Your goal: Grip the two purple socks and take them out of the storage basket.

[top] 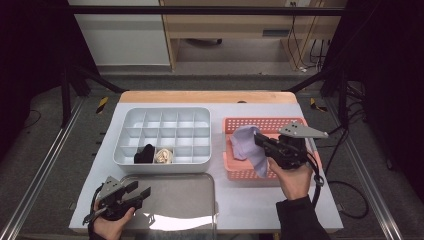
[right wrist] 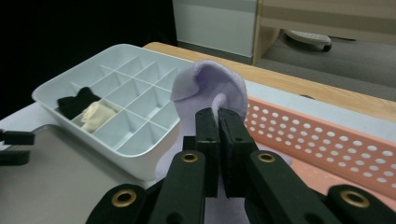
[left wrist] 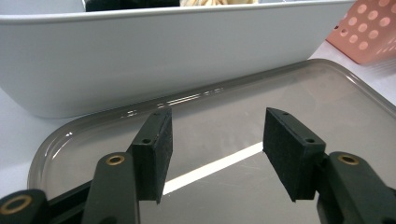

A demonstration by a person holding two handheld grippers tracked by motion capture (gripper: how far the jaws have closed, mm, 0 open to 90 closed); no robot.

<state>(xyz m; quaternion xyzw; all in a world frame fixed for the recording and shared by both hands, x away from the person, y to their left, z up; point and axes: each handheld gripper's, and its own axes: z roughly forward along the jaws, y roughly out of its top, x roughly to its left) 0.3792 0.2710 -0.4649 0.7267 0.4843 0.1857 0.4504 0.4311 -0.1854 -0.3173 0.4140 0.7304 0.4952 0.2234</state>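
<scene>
I'm lifting a soft lilac fabric sock [right wrist: 208, 86] out of the perforated pink plastic basket [top: 240, 172], my right hand-held gripper [right wrist: 218, 116] clenched on it. Next I'm probably carrying it to the metal tray [left wrist: 327, 98] beneath my released, empty left hand-held gripper [left wrist: 217, 133].

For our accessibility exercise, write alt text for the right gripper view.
The right gripper pinches a lilac sock between shut black jaws, above a pink perforated basket. Left of it sits a white divided tray holding a black sock and a cream sock.
</scene>
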